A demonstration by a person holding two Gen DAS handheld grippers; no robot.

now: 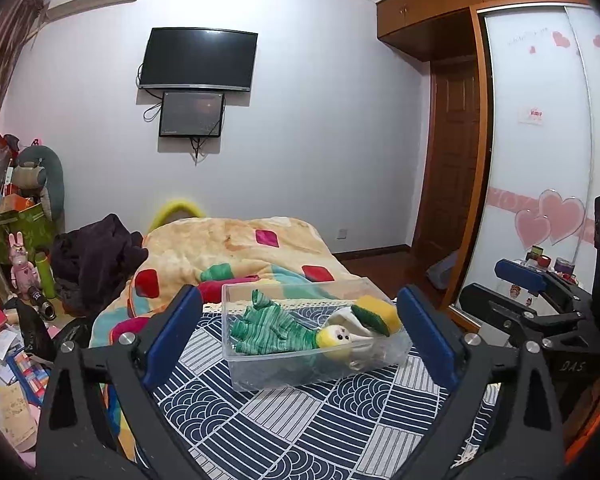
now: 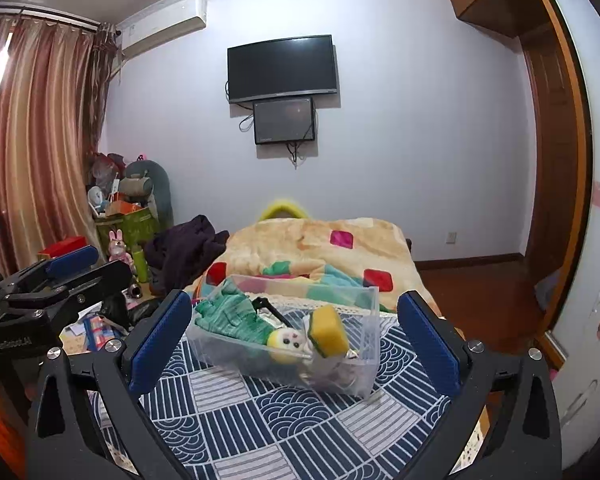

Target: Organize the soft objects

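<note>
A clear plastic box (image 1: 260, 376) stands on the blue-and-white patterned cloth (image 1: 300, 420). In it lie a green striped knitted cloth (image 1: 268, 328), a small yellow-headed doll (image 1: 334, 338) and a yellow-green sponge (image 1: 376, 312). The box (image 2: 360, 376) shows in the right wrist view too, with the green cloth (image 2: 228, 316), doll (image 2: 286, 340) and sponge (image 2: 329, 330). My left gripper (image 1: 300, 332) is open and empty, short of the box. My right gripper (image 2: 296, 340) is open and empty, also short of the box. Each gripper shows at the edge of the other's view.
A colourful blanket (image 1: 228, 248) covers the bed behind the box. A dark garment (image 1: 96, 256) lies at its left. Clutter, toys and papers (image 1: 12, 320) fill the floor on the left. A wardrobe with heart stickers (image 1: 540, 160) stands on the right.
</note>
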